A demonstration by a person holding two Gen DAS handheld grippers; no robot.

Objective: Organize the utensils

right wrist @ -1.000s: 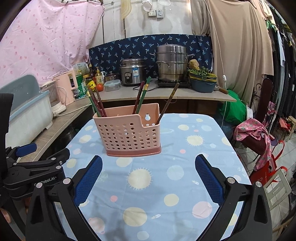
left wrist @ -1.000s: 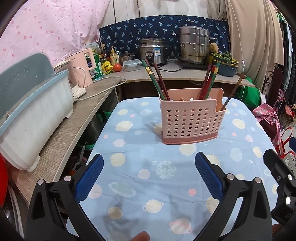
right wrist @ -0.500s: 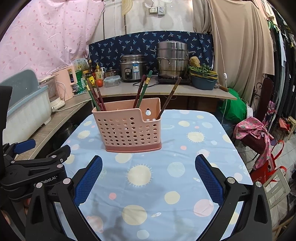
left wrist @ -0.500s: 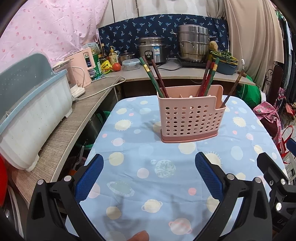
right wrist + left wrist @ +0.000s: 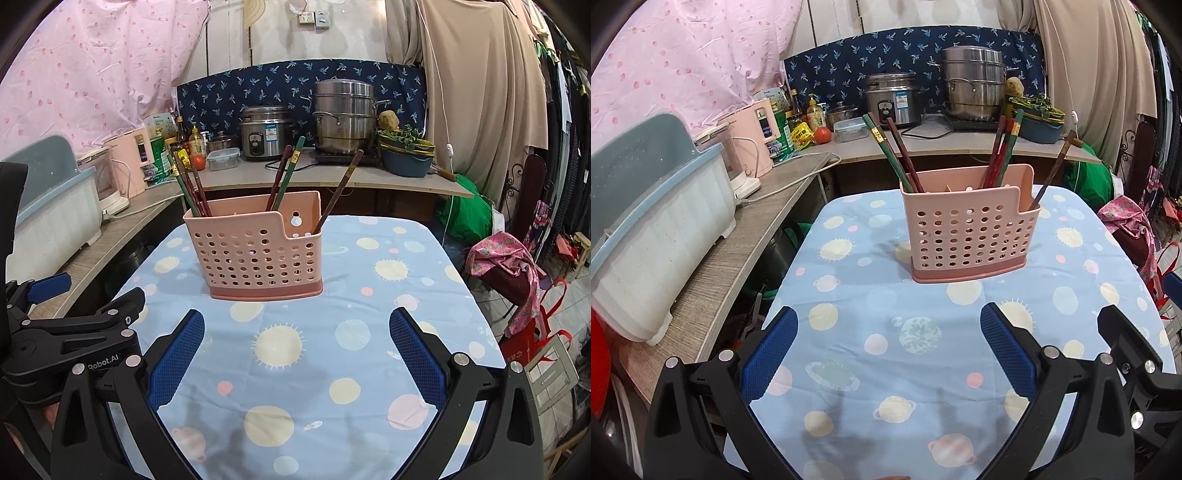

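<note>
While both tongs hover low over the blue planet-print cloth (image 5: 886,302) on the worktop, neither grips anything.

Far left, left wrist view: a grey-lidded white bin (image 5: 653,236) sits on the wooden side counter (image 5: 738,254), with a pink appliance (image 5: 753,144) and a white cable (image 5: 786,181) behind it.

Left tongs (image 5: 886,350): jaws spread wide, blue pads (image 5: 768,354) well apart, nothing between them, cloth visible in the gap. They are seen again at the left edge of the right wrist view (image 5: 74,332).

Centre: the pink perforated utensil holder (image 5: 967,232) stands upright on the cloth, ahead of both tongs and clear of them. Its left compartment holds green and dark red chopsticks (image 5: 897,155) leaning left. A second group of chopsticks (image 5: 1003,155) stands nearer the middle, leaning right. One brown chopstick (image 5: 1052,170) leans out of the lower right-hand compartment.

Right tongs (image 5: 295,350): jaws likewise spread, pads (image 5: 417,354) apart and empty. Part of their black frame shows at the right edge of the left wrist view (image 5: 1130,354).

Background, back counter: rice cooker (image 5: 264,133), stacked steel steamer (image 5: 343,118), blue basin with greens (image 5: 406,155). Far right: pink patterned cloth on a chair (image 5: 506,258).
</note>
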